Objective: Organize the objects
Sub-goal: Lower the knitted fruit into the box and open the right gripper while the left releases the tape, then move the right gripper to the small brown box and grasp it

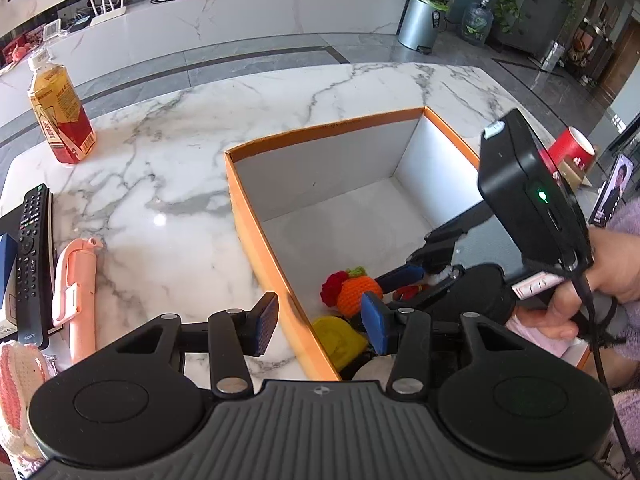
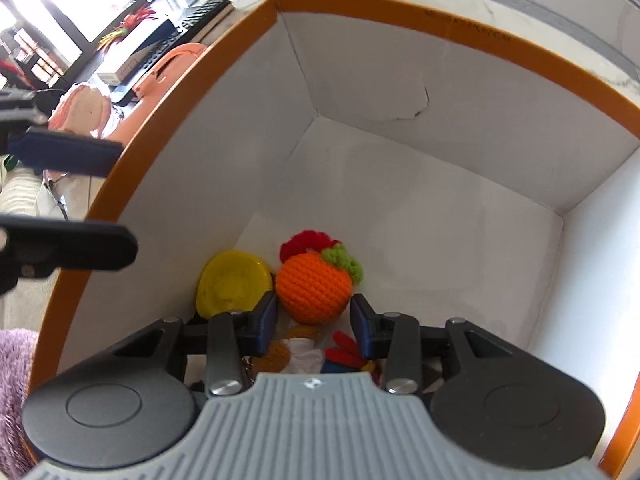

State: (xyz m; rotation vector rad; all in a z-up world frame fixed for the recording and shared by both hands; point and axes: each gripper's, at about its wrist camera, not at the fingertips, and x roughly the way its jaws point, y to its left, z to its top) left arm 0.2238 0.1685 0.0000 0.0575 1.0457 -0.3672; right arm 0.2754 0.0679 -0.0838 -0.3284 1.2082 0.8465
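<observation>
Our right gripper (image 2: 314, 322) hangs released over small toys in the orange-rimmed box (image 2: 400, 8) | crocheted orange (image 2: 314, 284) just beyond its fingertips (untouched) | left gripper (image 1: 318, 320) released, straddling box's left wall.

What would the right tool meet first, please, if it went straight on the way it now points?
Most likely the crocheted orange, lying just ahead of the right tool on the floor of the box. Depth is hard to judge, so small toys beneath its fingers might touch first.

The left wrist view looks across the bench (image 1: 168, 152) over the box (image 1: 256, 240) rim, the right peers closely down inside the box (image 2: 192, 92); both share its near corner.
</observation>
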